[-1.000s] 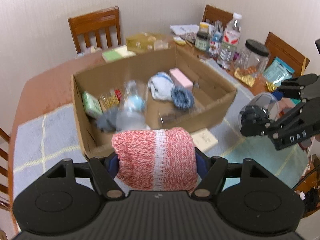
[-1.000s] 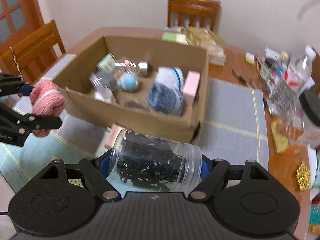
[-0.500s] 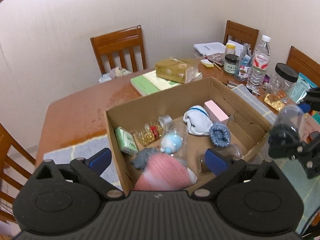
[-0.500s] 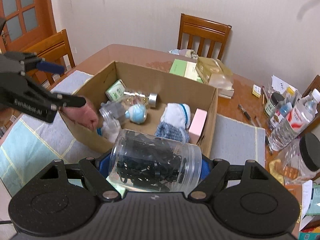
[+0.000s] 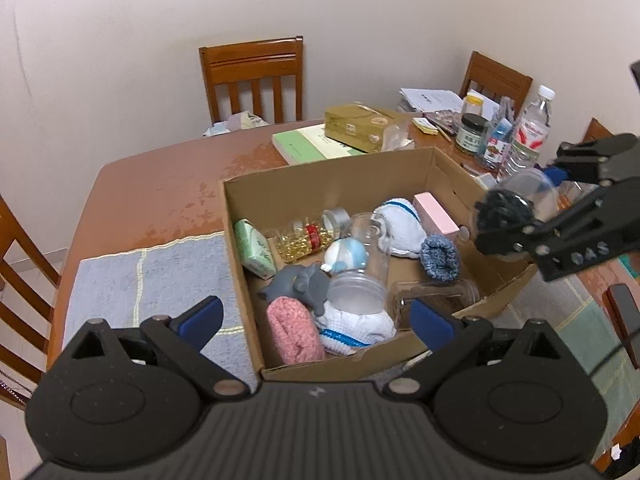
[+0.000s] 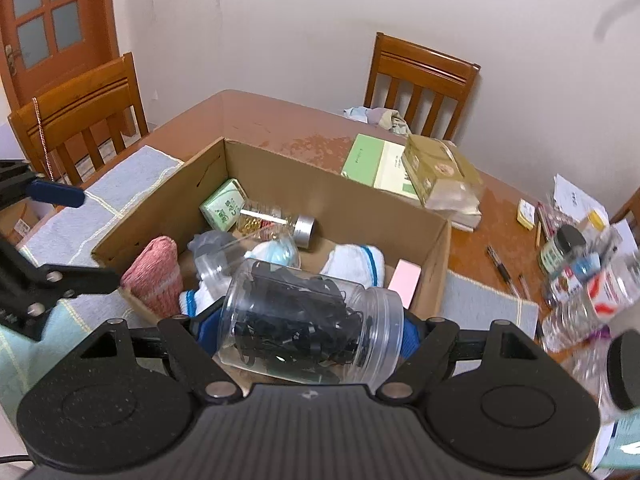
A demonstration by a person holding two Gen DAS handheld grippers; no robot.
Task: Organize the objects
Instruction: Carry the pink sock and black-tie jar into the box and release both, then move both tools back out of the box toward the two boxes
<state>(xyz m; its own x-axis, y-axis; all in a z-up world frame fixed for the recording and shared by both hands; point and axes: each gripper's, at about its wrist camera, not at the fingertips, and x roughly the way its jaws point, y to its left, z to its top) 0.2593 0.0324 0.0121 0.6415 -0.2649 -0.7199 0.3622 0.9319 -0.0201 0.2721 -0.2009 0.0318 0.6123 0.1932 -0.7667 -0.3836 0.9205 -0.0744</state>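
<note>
Since the earlier frame my left tool has let go of the pink roll; its jaws have just been opening and now stand wide apart with nothing between them. Roll lies in the box, at the near corner, touching a white sock and just beside a grey toy. Left tool hovers above the box's near wall. My right tool is clamped on a clear jar of black clips, jar on its side, above the box's near edge. Also in the box: pink carton, blue sock, green packet. Box sits on the bench.
</note>
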